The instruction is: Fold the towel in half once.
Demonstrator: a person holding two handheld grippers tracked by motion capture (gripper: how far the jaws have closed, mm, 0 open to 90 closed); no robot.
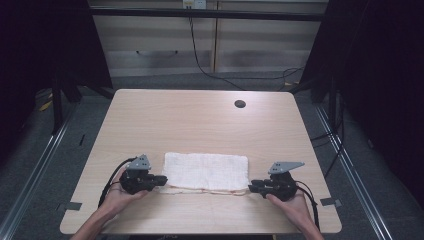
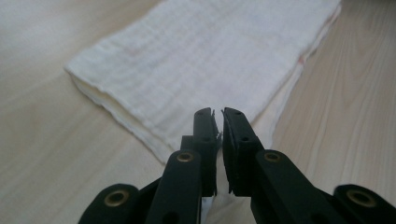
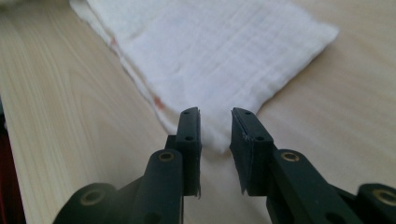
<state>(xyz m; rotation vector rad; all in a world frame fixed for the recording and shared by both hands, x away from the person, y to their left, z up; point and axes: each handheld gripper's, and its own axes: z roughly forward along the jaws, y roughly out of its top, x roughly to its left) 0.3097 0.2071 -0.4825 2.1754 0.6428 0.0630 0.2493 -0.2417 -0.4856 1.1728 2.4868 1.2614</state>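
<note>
A white folded cloth (image 1: 206, 171) with a thin reddish edge lies flat on the wooden table (image 1: 200, 120), near its front edge. My left gripper (image 1: 162, 181) rests at the cloth's left front corner. In the left gripper view the cloth (image 2: 201, 56) stretches away, and my left gripper (image 2: 218, 114) has its jaws parted by a narrow slit over the corner. My right gripper (image 1: 251, 186) sits at the right front corner. In the right gripper view my right gripper (image 3: 215, 114) is open, and the cloth (image 3: 219, 51) has its corner lying between the jaws, untouched by the pads.
A round cable hole (image 1: 240, 104) sits in the table's far right part. Pale cabinets (image 1: 165, 40) and a black cable (image 1: 200, 60) are behind the table. Dark frames stand at both sides.
</note>
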